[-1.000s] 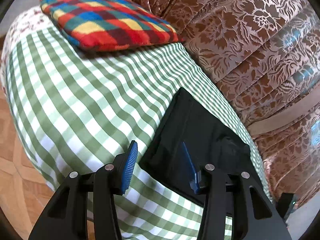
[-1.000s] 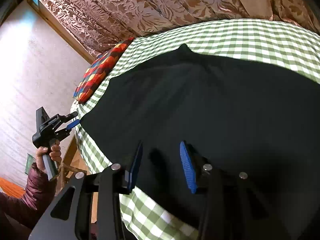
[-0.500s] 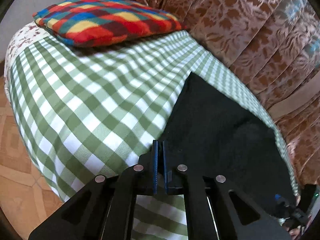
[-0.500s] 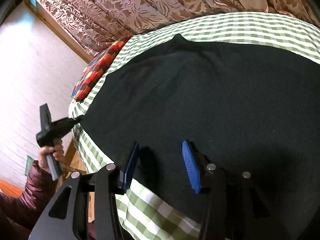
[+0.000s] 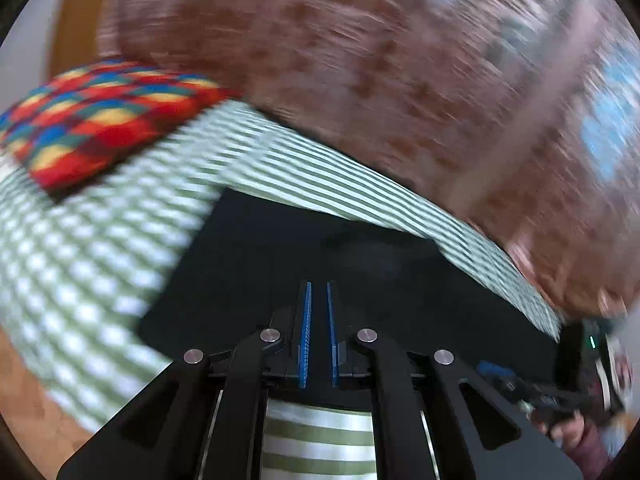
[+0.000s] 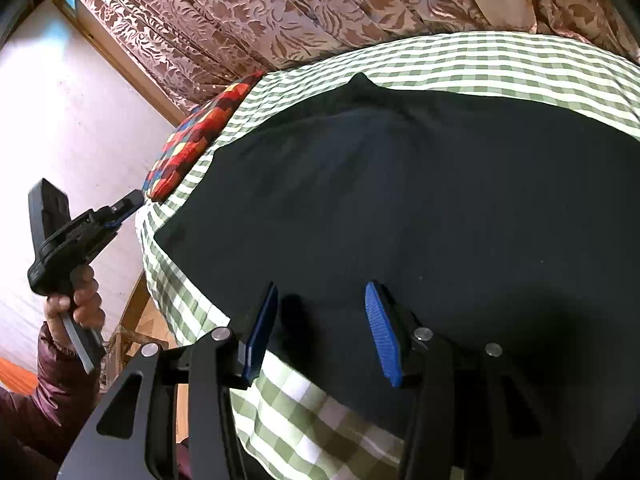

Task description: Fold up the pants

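Note:
Black pants point(image 6: 400, 208) lie spread flat on a green-and-white checked bedspread point(image 6: 480, 60); they also show in the blurred left wrist view point(image 5: 280, 264). My left gripper point(image 5: 318, 292) has its blue pads nearly together with a narrow gap and nothing visible between them. In the right wrist view it point(image 6: 128, 204) is lifted off the bed, clear of the pants' left corner. My right gripper point(image 6: 320, 296) is open, its fingers low over the pants' near edge.
A red, blue and yellow plaid cushion point(image 5: 100, 120) lies at the bed's far end, also in the right wrist view point(image 6: 200, 140). Brown floral curtains point(image 6: 280, 12) hang behind the bed. A white wall point(image 6: 60, 120) and wooden floor point(image 5: 24, 392) lie beside the bed.
My left gripper closed at the pants' corner, then lifted off the bed without the cloth, swinging fast. My right gripper stayed open over the near edge.

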